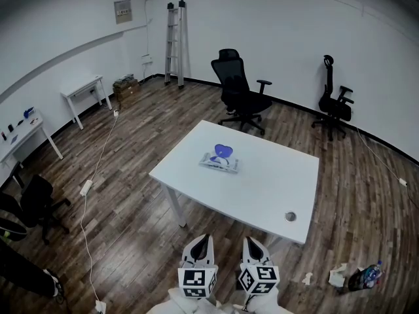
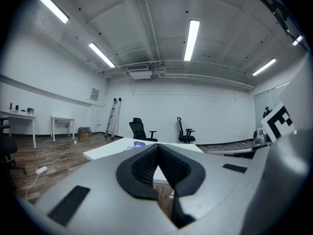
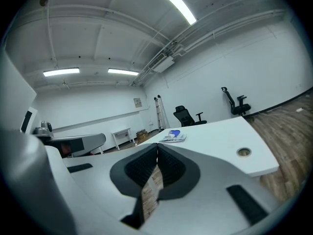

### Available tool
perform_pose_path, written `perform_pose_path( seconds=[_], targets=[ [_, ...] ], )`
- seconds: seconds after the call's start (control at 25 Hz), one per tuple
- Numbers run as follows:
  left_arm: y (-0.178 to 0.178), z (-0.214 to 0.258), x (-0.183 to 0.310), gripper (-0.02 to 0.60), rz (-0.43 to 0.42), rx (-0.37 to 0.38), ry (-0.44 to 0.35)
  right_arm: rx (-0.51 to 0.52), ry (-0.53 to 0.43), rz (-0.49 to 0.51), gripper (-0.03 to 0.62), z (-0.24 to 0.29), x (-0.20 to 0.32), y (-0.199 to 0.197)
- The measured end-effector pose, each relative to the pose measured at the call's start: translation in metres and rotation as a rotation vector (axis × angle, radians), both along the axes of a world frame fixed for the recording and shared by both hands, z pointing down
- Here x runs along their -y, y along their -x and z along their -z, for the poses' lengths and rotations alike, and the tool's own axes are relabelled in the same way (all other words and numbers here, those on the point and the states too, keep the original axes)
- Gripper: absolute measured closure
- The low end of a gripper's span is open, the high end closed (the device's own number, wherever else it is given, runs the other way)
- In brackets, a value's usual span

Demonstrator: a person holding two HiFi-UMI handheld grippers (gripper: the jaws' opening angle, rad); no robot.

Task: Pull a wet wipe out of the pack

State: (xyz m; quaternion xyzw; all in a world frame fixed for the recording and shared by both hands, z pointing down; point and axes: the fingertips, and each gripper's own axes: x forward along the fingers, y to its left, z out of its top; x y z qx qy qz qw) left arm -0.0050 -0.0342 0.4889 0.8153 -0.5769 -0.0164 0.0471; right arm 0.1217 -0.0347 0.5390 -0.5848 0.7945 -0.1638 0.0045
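The wet wipe pack (image 1: 220, 159), flat and white with a blue lid raised on top, lies near the middle of the white table (image 1: 262, 182). My left gripper (image 1: 202, 241) and right gripper (image 1: 253, 242) hang side by side before the table's near edge, well short of the pack. In the left gripper view the left gripper (image 2: 156, 146) has its jaws together with nothing between them, and the pack (image 2: 139, 144) shows small, far ahead. In the right gripper view the right gripper (image 3: 157, 146) is likewise shut and empty, with the pack (image 3: 172, 136) far off on the table.
A round cable hole (image 1: 290, 216) sits near the table's front right corner. Two black office chairs (image 1: 241, 93) (image 1: 335, 103) stand behind the table and a ladder (image 1: 174, 42) leans on the far wall. A cable (image 1: 91, 182) crosses the floor at left; crumpled litter (image 1: 347, 277) lies at right.
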Motion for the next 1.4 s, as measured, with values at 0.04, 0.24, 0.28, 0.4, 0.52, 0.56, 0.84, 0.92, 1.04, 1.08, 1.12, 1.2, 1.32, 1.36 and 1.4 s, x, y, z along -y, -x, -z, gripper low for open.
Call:
perform_pose_path(
  seconds=[0.04,0.24,0.28,0.4,0.52,0.56,0.84,0.92,1.04,1.08,1.12,1.2,1.32,1.36,1.4],
  targets=[
    [-0.001,0.001,0.0,0.583,-0.002,0.001,-0.002,0.002,0.001,-0.002,0.585,0.0,0.0,-0.001],
    [-0.001,0.0,0.003,0.583,0.0,0.004,0.001,0.001,0.004,0.006,0.585,-0.002,0.003,0.001],
    [-0.001,0.0,0.005,0.583,0.001,0.004,0.002,0.001,0.004,0.007,0.585,-0.002,0.005,0.001],
    [-0.002,-0.001,0.011,0.583,0.001,0.001,0.0,0.0,0.003,0.002,0.585,-0.003,0.01,-0.002],
    [-0.003,0.0,0.018,0.583,-0.002,-0.001,-0.004,-0.005,-0.004,-0.003,0.585,-0.001,0.016,-0.004],
    [-0.004,0.001,0.021,0.583,-0.004,-0.002,-0.004,-0.007,-0.006,-0.006,0.585,0.0,0.017,-0.005],
    [-0.008,0.006,0.036,0.583,-0.022,-0.004,-0.016,-0.005,-0.006,-0.021,0.585,0.002,0.034,-0.007],
    [-0.007,0.006,0.042,0.583,-0.022,0.008,-0.02,-0.006,-0.003,-0.015,0.585,0.002,0.04,-0.004],
    [-0.006,0.005,0.052,0.583,-0.023,0.019,-0.029,-0.009,-0.006,-0.007,0.585,0.0,0.052,0.0],
    [-0.005,0.006,0.056,0.582,-0.023,0.016,-0.03,-0.009,-0.008,-0.005,0.585,0.001,0.056,0.001],
    [-0.004,0.007,0.061,0.583,-0.021,0.014,-0.032,-0.008,-0.011,-0.004,0.585,0.002,0.061,0.003],
    [0.0,0.009,0.069,0.583,-0.018,0.015,-0.038,-0.008,-0.016,-0.002,0.585,0.004,0.07,0.006],
    [0.005,0.011,0.084,0.583,-0.017,0.022,-0.041,-0.009,-0.017,-0.005,0.585,0.005,0.084,0.01],
    [0.007,0.011,0.089,0.583,-0.018,0.022,-0.039,-0.011,-0.017,-0.006,0.585,0.006,0.089,0.011],
    [0.008,0.011,0.094,0.583,-0.019,0.022,-0.037,-0.011,-0.017,-0.007,0.585,0.006,0.093,0.012]
  ],
)
